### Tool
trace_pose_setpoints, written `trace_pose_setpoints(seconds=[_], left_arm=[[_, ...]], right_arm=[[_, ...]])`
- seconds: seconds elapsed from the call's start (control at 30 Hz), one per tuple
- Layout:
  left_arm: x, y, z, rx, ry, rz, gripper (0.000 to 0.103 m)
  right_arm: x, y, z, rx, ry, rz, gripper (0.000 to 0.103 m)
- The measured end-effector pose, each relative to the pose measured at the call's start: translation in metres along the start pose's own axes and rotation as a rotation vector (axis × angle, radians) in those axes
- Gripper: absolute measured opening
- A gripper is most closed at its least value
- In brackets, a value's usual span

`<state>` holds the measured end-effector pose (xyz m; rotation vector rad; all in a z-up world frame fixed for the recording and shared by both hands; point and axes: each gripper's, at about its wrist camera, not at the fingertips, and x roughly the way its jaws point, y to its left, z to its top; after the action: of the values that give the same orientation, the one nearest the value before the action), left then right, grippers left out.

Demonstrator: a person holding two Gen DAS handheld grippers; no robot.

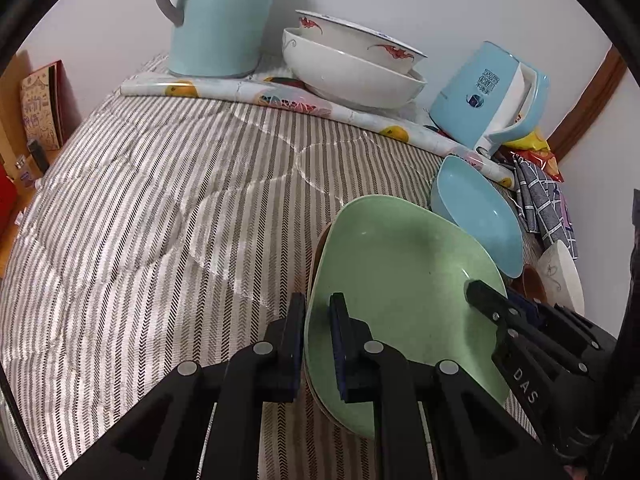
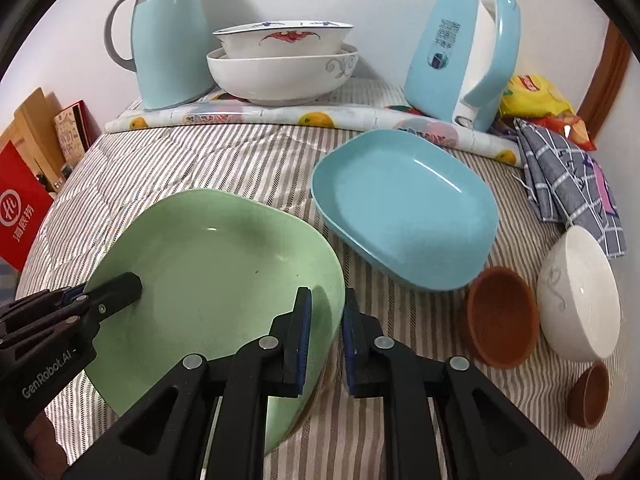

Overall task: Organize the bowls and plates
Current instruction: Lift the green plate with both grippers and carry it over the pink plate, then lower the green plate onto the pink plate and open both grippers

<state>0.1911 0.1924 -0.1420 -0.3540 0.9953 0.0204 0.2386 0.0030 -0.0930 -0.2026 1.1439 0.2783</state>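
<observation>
A green plate [image 1: 400, 280] [image 2: 216, 264] rests on a brown plate [image 1: 316, 256] on the striped cloth. My left gripper [image 1: 318, 316] straddles the green plate's left rim, jaws close around it. My right gripper [image 2: 326, 312] straddles its right rim, jaws close around it. Each gripper shows in the other's view, the left one [image 2: 116, 288] and the right one [image 1: 486, 296] on the plate's opposite edges. A blue dish [image 2: 404, 208] [image 1: 478, 216] lies beyond. Two stacked white bowls [image 2: 280, 68] [image 1: 352, 64] stand at the back.
A teal thermos jug [image 2: 168, 40], a blue kettle [image 2: 464, 56], a rolled fruit-print mat [image 2: 312, 118], snack bags and a checked cloth [image 2: 560, 168] line the back. A brown bowl [image 2: 500, 316], a white bowl [image 2: 580, 296] and a small brown cup [image 2: 590, 394] sit right.
</observation>
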Motion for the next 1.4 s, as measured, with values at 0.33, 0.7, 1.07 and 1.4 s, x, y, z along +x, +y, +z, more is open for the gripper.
trace_pose_setpoints(seconds=[0.33, 0.7, 1.07, 1.4], left_arm=[[-0.005, -0.003, -0.002, 0.008, 0.020, 0.020, 0.013], [-0.038, -0.018, -0.002, 0.028, -0.038, 0.059, 0.026], [-0.077, -0.057, 0.002, 0.082, -0.131, 0.112, 0.039], [-0.088, -0.098, 0.006, 0.120, -0.154, 0.073, 0.039]], right_arm=[[-0.014, -0.003, 0.000, 0.010, -0.037, 0.027, 0.052], [-0.056, -0.033, -0.014, 0.102, -0.083, 0.055, 0.060], [-0.098, -0.069, -0.037, 0.148, -0.160, -0.025, 0.066], [-0.121, -0.096, -0.038, 0.172, -0.152, -0.013, 0.066]])
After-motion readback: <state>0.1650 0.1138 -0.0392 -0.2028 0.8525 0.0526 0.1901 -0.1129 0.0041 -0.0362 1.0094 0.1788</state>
